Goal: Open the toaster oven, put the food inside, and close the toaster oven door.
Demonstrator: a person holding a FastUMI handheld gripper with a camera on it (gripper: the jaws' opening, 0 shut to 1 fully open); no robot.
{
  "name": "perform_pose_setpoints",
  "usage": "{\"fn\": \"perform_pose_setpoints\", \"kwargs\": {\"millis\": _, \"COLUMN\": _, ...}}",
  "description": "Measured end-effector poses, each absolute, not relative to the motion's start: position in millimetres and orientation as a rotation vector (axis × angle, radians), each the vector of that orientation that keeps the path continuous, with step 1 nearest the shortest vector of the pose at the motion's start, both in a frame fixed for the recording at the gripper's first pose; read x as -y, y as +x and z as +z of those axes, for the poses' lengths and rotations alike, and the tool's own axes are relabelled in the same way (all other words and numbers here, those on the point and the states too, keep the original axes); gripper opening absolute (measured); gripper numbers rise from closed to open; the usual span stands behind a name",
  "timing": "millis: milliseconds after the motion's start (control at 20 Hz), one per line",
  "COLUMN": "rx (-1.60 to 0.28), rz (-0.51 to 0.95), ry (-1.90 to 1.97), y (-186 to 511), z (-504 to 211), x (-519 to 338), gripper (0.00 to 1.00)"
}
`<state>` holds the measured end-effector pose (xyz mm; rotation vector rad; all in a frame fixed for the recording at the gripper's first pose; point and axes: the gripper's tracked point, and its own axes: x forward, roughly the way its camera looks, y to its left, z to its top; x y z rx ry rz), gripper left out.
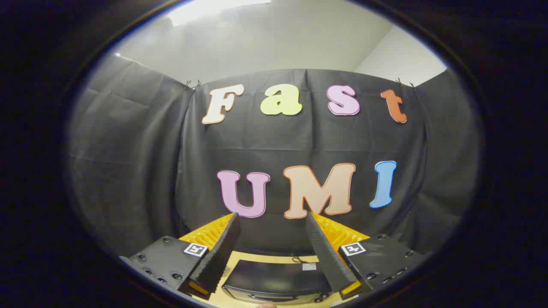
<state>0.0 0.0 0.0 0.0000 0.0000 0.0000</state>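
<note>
- Your gripper (271, 221) is held high and aimed at the cloth wall, its fingers spread wide with nothing between them.
- The dark, boxy toaster oven (276, 282) sits below on the light wooden table (274, 257).
- Tilt down first, and find the door handle before you descend.

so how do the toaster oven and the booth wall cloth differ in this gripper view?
The toaster oven is a rigid, glossy box lying low between the open gripper fingers; the cloth is matte, creased and hangs upright far beyond them. The oven sits on the tabletop; the cloth spans the background. Both are dark.
</note>
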Motion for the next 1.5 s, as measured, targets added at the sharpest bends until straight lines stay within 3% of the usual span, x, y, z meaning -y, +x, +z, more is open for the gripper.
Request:
{"fn": "perform_pose_setpoints", "kwargs": {"millis": 800, "rx": -0.020, "rz": -0.003, "ry": 0.044, "y": 3.3, "z": -40.4, "x": -5.6, "gripper": 0.97}}
{"fn": "perform_pose_setpoints", "kwargs": {"millis": 1500, "rx": -0.230, "rz": -0.074, "ry": 0.063, "y": 17.6, "z": -258.7, "x": 4.5, "gripper": 0.97}}
